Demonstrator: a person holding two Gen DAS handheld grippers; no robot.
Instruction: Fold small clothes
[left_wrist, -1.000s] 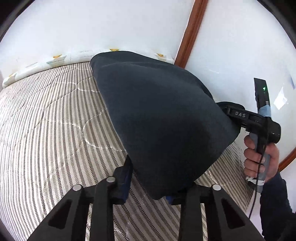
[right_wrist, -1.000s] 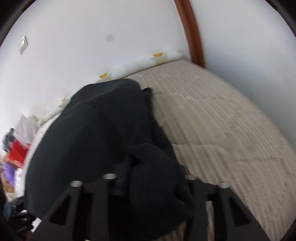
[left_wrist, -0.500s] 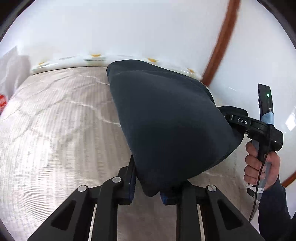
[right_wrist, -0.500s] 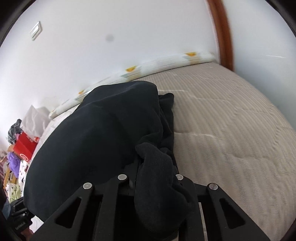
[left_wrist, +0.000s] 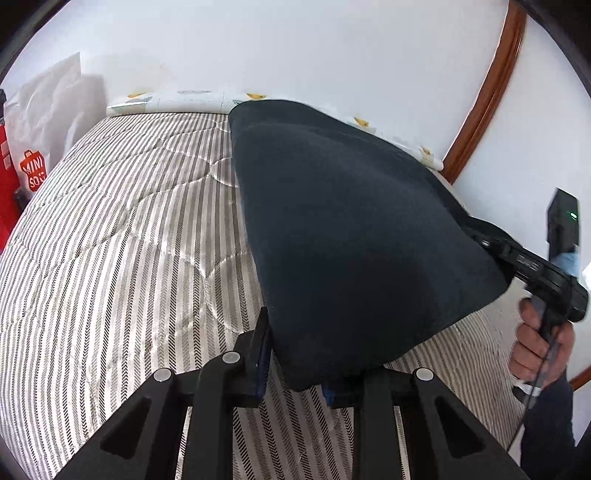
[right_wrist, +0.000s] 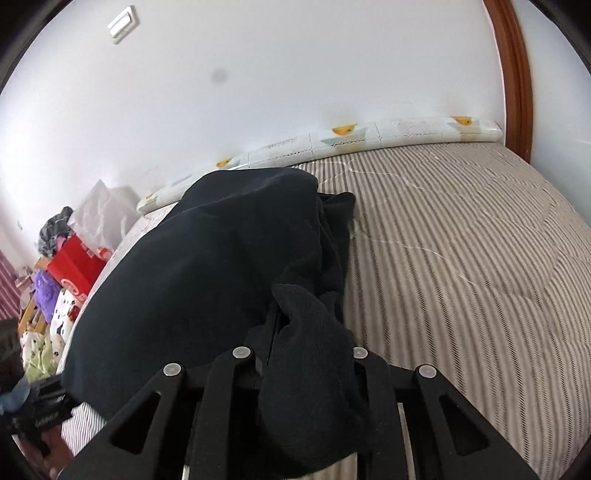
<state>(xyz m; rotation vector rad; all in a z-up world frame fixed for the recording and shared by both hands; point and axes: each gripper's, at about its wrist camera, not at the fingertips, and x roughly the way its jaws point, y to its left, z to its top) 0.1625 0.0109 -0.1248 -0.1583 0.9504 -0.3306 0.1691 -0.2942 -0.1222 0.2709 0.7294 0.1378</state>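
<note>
A dark navy garment (left_wrist: 351, 236) hangs stretched between both grippers above a striped mattress (left_wrist: 122, 258). My left gripper (left_wrist: 295, 369) is shut on its near corner. The right gripper's body (left_wrist: 535, 266) shows at the right of the left wrist view, holding the other corner. In the right wrist view the garment (right_wrist: 207, 280) fills the left and middle, and a bunched fold (right_wrist: 310, 362) lies between my right gripper's (right_wrist: 306, 369) closed fingers. The garment's far end touches the mattress (right_wrist: 461, 266) near the back.
A white wall and a patterned bolster (right_wrist: 369, 136) run along the mattress's far edge. A wooden door frame (left_wrist: 480, 96) stands at the right. A white bag (left_wrist: 48, 118), a red box (right_wrist: 74, 269) and a heap of clothes (right_wrist: 48, 314) lie beyond the mattress's left side.
Both grippers have swung leftwards with the garment still held, so the left side of the room has come into view. The garment stays stretched between them.
</note>
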